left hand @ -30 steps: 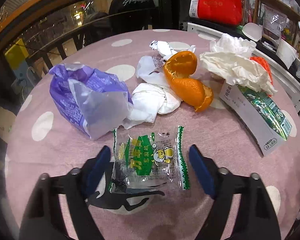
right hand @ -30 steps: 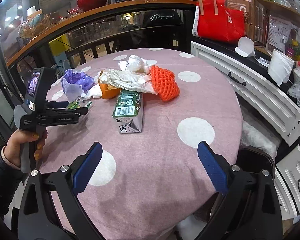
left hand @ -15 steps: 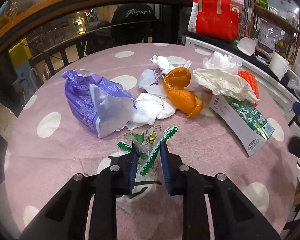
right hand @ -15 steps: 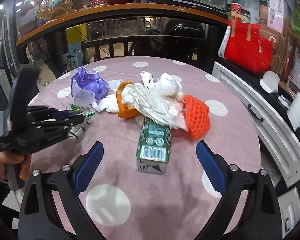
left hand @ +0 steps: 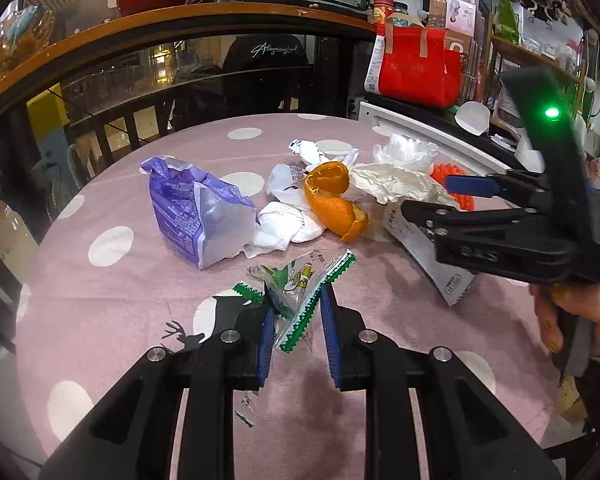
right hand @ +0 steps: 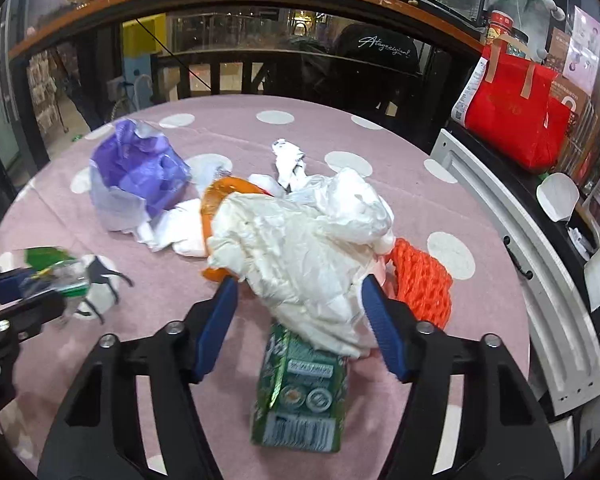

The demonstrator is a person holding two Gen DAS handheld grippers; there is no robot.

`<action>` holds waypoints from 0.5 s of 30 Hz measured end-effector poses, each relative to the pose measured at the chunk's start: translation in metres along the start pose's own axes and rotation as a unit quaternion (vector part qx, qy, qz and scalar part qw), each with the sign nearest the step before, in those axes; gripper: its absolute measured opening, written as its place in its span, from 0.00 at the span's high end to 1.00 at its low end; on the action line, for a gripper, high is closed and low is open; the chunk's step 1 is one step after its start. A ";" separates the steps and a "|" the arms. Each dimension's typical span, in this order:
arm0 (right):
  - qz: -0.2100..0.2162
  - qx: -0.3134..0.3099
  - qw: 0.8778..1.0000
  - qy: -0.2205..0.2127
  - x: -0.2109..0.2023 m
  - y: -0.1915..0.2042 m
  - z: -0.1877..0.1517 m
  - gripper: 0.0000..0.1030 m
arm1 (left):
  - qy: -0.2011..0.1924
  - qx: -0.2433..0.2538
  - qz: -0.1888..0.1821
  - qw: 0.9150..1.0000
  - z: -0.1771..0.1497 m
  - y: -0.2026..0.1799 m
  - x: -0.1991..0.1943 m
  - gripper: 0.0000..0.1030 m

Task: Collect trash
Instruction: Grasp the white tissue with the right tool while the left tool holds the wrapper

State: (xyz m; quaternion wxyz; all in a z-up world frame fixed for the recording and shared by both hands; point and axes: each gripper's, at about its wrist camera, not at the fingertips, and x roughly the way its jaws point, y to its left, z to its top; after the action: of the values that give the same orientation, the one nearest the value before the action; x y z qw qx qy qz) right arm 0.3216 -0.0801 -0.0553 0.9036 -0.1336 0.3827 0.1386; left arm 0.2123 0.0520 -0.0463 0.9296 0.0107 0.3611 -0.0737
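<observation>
My left gripper (left hand: 296, 300) is shut on a clear snack wrapper (left hand: 300, 280) with green zigzag edges, held just above the pink dotted tablecloth (left hand: 140, 300). From the right wrist view that same left gripper (right hand: 20, 284) and wrapper (right hand: 56, 276) sit at the left edge. My right gripper (right hand: 300, 284) straddles a crumpled white wad (right hand: 308, 248) that lies on a green carton (right hand: 300, 392). Its jaws are closing with the wad between them, and the pads do not visibly squeeze it. Seen from the left wrist, the right gripper (left hand: 424, 196) reaches in from the right, held by a hand (left hand: 572, 320).
A purple bag (left hand: 192, 208), white tissues (left hand: 288, 224), orange peel (left hand: 332, 204) and an orange foam net (right hand: 420, 276) lie in the table's middle. A white cabinet rail (right hand: 500, 264) runs along the right edge, with a red bag (right hand: 516, 120) behind it.
The left jaws closed on the snack wrapper and raised it off the cloth. The right gripper swung left over the carton to the white wad, and its jaws narrowed.
</observation>
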 end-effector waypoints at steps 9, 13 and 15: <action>0.017 0.031 0.999 -0.029 -0.021 -0.016 0.001 0.82 | 0.000 -0.006 -0.002 1.000 -0.005 -0.002 -0.001 0.79; 0.030 0.041 0.997 -0.056 -0.049 -0.020 0.000 0.83 | -0.006 -0.005 -0.007 1.000 -0.005 -0.006 -0.007 0.79; 0.038 0.050 0.996 -0.067 -0.063 -0.024 -0.002 0.83 | -0.011 -0.003 -0.009 1.000 -0.005 -0.010 -0.011 0.79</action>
State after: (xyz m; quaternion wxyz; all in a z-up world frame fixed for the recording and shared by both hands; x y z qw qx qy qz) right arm 0.2864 -0.1123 -0.0079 0.9267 -0.0644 0.3329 0.1621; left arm 0.1998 0.0437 -0.0423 0.9327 0.0041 0.3514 -0.0815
